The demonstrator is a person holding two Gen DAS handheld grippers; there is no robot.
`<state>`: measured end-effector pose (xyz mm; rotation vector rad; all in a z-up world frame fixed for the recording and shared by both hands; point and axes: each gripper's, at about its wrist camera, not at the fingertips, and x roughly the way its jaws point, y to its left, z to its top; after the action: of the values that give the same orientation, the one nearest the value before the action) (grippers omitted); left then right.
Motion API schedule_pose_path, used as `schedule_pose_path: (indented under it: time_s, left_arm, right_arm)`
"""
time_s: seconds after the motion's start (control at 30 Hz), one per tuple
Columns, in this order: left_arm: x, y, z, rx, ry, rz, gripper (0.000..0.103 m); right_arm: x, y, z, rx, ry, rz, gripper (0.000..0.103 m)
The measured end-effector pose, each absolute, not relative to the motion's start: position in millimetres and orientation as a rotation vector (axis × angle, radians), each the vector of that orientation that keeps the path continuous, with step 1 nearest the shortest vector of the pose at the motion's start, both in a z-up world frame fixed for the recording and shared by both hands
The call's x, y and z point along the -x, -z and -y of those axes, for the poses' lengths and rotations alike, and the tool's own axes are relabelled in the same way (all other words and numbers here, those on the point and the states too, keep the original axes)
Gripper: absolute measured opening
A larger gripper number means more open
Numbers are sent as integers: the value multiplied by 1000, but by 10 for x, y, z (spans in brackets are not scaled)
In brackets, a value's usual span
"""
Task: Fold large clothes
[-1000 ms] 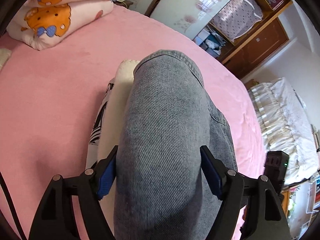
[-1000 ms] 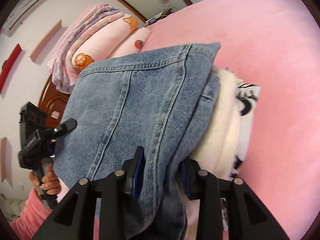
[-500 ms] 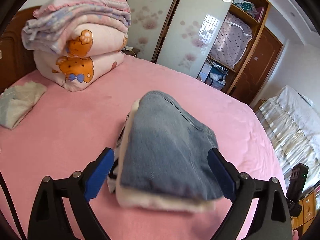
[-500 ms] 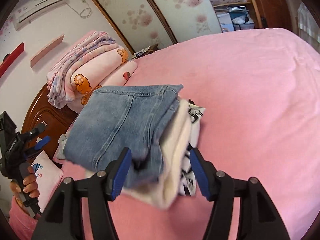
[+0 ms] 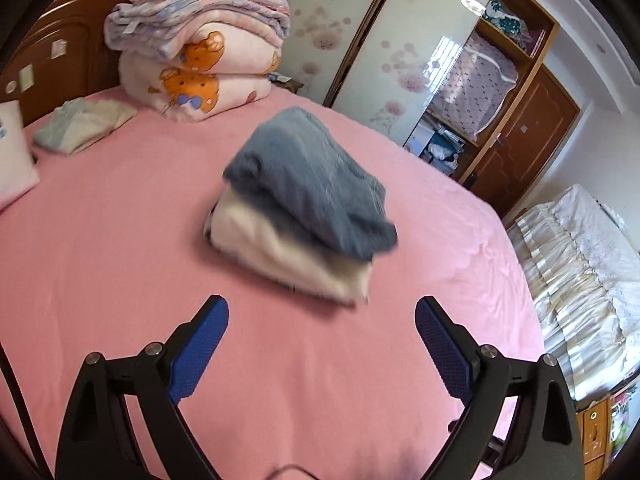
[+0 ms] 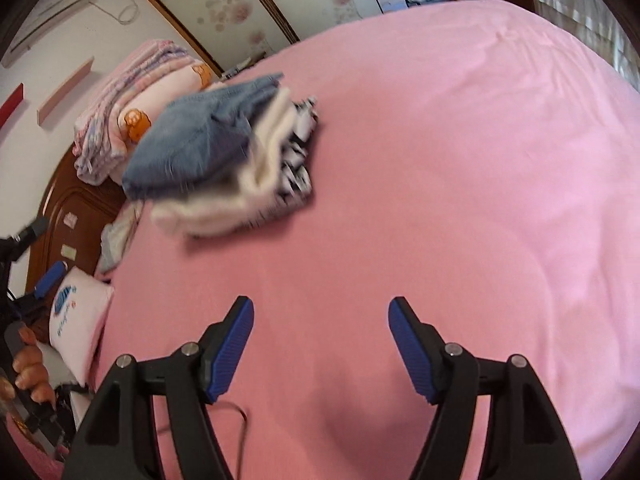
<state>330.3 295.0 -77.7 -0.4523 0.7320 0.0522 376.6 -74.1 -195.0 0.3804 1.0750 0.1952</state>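
Jeans [image 5: 308, 184] folded, beyond left gripper [image 5: 322, 316]

A bed [image 5: 100, 264] with a pink sheet fills the room. Behind it stand a dark wooden headboard [image 5: 68, 52], floral sliding wardrobe doors [image 5: 360, 48] and open wooden shelves [image 5: 504, 60].

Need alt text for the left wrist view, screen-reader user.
A folded denim garment sits on a folded cream garment in a stack on a pink bed, slightly motion-blurred. In the foreground, the left hand-held gripper is open with nothing between its blue pads. Folded quilts are stacked by the wooden headboard.
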Motion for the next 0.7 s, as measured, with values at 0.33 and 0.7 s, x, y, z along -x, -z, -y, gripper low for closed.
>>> schedule_pose_path:
  time_s: [0.33, 0.7]
  left_arm:
    - [-1713, 936, -2038, 432, -146, -942, 94]
    - [-371, 629, -1353, 493, -124, -1114, 94]
  right_arm:
    - [-2237, 1834, 1557, -265, -259, -1225, 80]
    - [-1025, 1038, 2498, -224, -236, -1269, 93]
